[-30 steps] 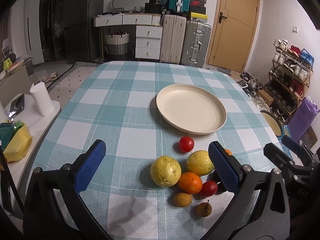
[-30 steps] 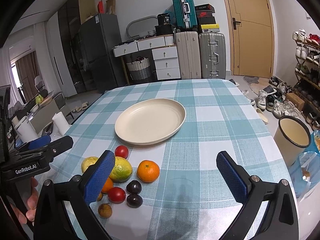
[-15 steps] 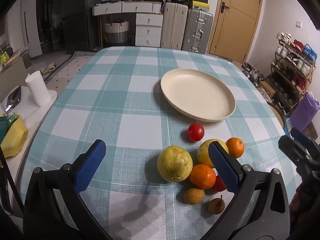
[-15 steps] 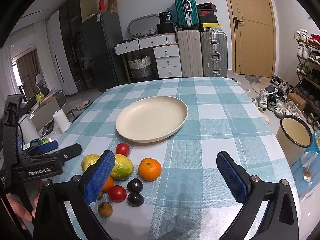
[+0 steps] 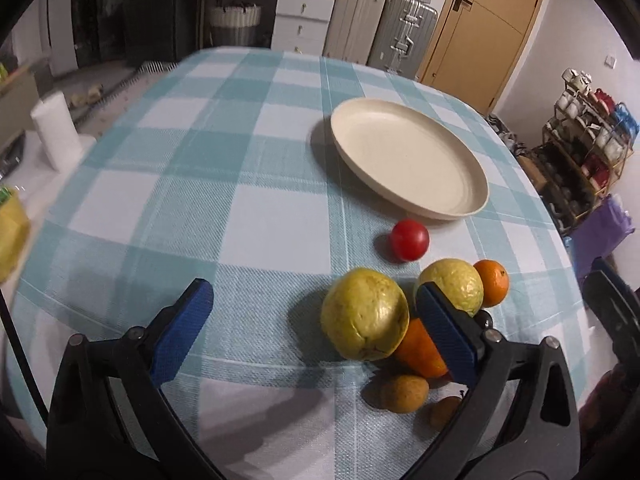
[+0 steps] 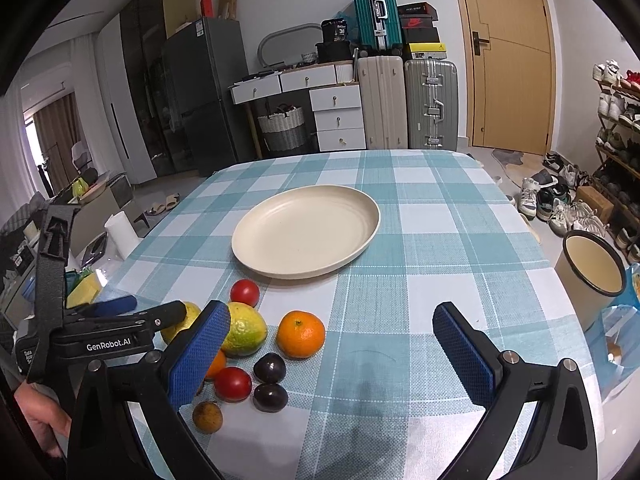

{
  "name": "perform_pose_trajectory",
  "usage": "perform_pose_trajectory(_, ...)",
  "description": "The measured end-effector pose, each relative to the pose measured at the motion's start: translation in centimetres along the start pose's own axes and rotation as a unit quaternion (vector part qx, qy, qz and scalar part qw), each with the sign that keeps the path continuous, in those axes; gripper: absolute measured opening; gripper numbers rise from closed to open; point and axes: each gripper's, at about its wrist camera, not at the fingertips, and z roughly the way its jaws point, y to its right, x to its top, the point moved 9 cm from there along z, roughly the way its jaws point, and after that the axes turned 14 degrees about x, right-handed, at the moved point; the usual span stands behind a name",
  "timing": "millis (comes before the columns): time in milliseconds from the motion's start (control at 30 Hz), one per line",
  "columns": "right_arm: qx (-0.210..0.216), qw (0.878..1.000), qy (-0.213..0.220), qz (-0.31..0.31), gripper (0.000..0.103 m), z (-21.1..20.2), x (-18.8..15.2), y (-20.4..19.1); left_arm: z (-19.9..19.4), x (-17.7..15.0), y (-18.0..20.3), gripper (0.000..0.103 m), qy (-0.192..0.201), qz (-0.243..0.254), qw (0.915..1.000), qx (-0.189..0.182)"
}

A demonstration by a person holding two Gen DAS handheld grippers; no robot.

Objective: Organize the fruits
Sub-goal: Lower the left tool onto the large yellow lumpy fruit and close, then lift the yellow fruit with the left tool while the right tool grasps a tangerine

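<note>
Left wrist view first: the left gripper (image 5: 312, 320) hangs low over the checked tablecloth (image 5: 240, 184), jaws spread wide and holding nothing. A big yellow guava (image 5: 364, 314) sits just inside its right finger, lower centre-right of the frame, pressed against an orange (image 5: 420, 350) half hidden behind that blue pad. A second yellow-green guava (image 5: 454, 282) peeks above the pad, with a tangerine (image 5: 492, 282) touching its right side. A red tomato (image 5: 409, 239) lies apart, between the pile and the empty cream plate (image 5: 472, 196) in the upper right. Two small brown longans (image 5: 404, 394) rest at the bottom edge of the cluster.

Over to the right wrist view: the right gripper (image 6: 332, 344) is released too, fingers wide apart above the cloth. The fruit pile lies at lower left, mostly just inside or behind its left pad; the tangerine (image 6: 301, 334) and two dark plums (image 6: 270, 384) sit between the fingers. The plate (image 6: 360, 236) rests at frame centre, well beyond the fingertips. The left gripper (image 6: 120, 312) reaches in from the left edge, its tips at the guava.
</note>
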Motion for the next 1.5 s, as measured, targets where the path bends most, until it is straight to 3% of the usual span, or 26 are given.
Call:
perform_pose_trajectory(300, 0.002, 1.0, -0.005, 0.001, 0.103, 0.3, -0.2, 0.0, 1.4, -0.9, 0.9, 0.08, -0.033, -0.011, 0.9977, -0.058)
perform_pose_trajectory(333, 0.002, 1.0, -0.005, 0.002, 0.103, 0.3, -0.2, 0.0, 1.6, -1.0, 1.0, 0.07, -0.038, -0.013, 0.9971, -0.065)
perform_pose_trajectory(367, 0.002, 1.0, -0.005, 0.001, 0.103, 0.4, -0.2, 0.0, 1.7, -1.1, 1.1, 0.053, -0.044, -0.014, 0.9964, -0.072)
perform_pose_trajectory(400, 0.002, 1.0, -0.005, 0.001, 0.103, 0.4, -0.3, 0.0, 1.8, -1.2, 1.1, 0.044, -0.045, -0.014, 0.9963, -0.072)
perform_pose_trajectory(633, 0.007, 1.0, -0.006, 0.002, 0.103, 0.4, -0.4, 0.0, 1.7, -1.1, 1.2, 0.045, -0.048, -0.016, 0.9947, -0.09)
perform_pose_trajectory(867, 0.016, 1.0, -0.01, -0.005, 0.103, 0.6, -0.5, -0.4, 0.7, -0.6, 0.9, 0.045, -0.027, -0.012, 0.9961, -0.083)
perform_pose_trajectory(1167, 0.069, 0.997, -0.026, -0.009, 0.103, 2.1, -0.1, -1.9, -1.4, 0.7, -0.1, 0.045, 0.007, -0.001, 0.9978, -0.065)
perform_pose_trajectory(1500, 0.105, 0.992, -0.072, -0.021, 0.103, 5.3, -0.4, -3.8, -1.9, 1.6, -1.4, 0.045, 0.015, -0.006, 0.9979, -0.063)
